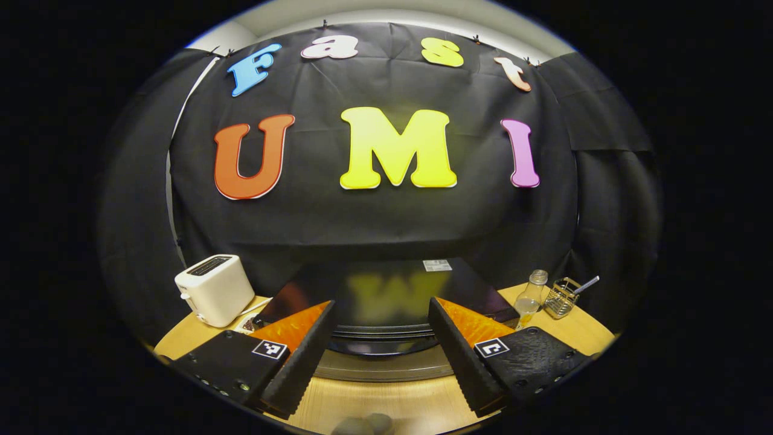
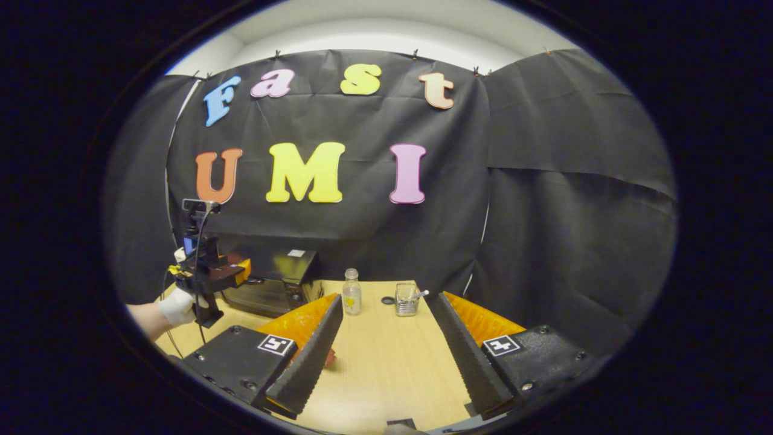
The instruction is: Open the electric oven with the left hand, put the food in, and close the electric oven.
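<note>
The black electric oven [image 1: 386,290] stands on the wooden table right ahead in the left gripper view, its door seemingly closed, with a silvery band [image 1: 380,367] across its front. My left gripper [image 1: 381,302] is open just before and above that front edge, holding nothing. In the right gripper view the oven [image 2: 272,281] sits at the left, and the left gripper [image 2: 214,272], held by a gloved hand [image 2: 178,307], hovers at its near corner. My right gripper [image 2: 385,297] is open over the table. A small reddish item [image 2: 330,359] peeks out beside its left finger.
A white toaster [image 1: 214,290] stands left of the oven. To the oven's right are a small glass bottle [image 2: 351,292], a black cap [image 2: 387,299] and a wire basket [image 2: 407,299] with a utensil. Two greyish lumps [image 1: 362,425] lie at the table's near edge.
</note>
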The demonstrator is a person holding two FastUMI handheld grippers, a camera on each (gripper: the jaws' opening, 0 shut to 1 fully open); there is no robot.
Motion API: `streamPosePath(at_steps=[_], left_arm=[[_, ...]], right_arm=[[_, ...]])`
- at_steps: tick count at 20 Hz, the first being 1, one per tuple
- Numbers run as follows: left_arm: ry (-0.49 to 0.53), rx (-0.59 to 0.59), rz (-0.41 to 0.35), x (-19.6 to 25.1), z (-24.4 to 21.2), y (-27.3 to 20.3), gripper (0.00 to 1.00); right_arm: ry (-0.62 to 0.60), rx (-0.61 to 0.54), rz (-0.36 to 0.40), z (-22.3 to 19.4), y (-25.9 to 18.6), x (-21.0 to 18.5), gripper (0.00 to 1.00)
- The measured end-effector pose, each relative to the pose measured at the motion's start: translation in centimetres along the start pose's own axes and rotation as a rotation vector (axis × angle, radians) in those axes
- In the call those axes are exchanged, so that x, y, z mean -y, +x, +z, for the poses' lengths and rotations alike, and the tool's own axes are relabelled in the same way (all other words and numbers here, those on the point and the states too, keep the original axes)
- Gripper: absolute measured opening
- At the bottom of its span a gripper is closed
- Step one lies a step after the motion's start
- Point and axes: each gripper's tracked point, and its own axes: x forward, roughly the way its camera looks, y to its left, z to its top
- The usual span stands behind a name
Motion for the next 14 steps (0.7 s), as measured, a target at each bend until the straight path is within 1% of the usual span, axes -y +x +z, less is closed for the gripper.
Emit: streamPosePath(at_steps=[3,4,5,6,10,14], left_arm=[[-0.006,-0.079,-0.004,-0.1,-2.6,1.2,0.97],[0.009,-0.096,0.005,-0.3,-2.9,1.1,0.97],[0.025,-0.064,0.006,-0.6,-2.4,1.3,0.97],[0.023,-0.085,0.007,-0.7,-2.8,1.3,0.98],[0.021,-0.107,-0.008,-0.4,-3.1,0.6,0.98],[0.029,-0.115,-0.014,-0.4,-4.2,-1.8,0.98]], right_arm=[[0.005,-0.004,0.011,0.1,0.0,-0.6,0.99],[0.003,-0.002,0.01,0.1,0.0,-0.7,0.99],[0.004,-0.006,0.013,-0.2,-0.1,-0.9,0.97],[0.006,-0.01,0.02,-0.3,-0.3,-1.2,0.99],[0.007,-0.011,0.032,-0.6,-0.9,-1.8,0.99],[0.014,-0.014,0.06,-1.1,-1.5,-2.7,0.99]])
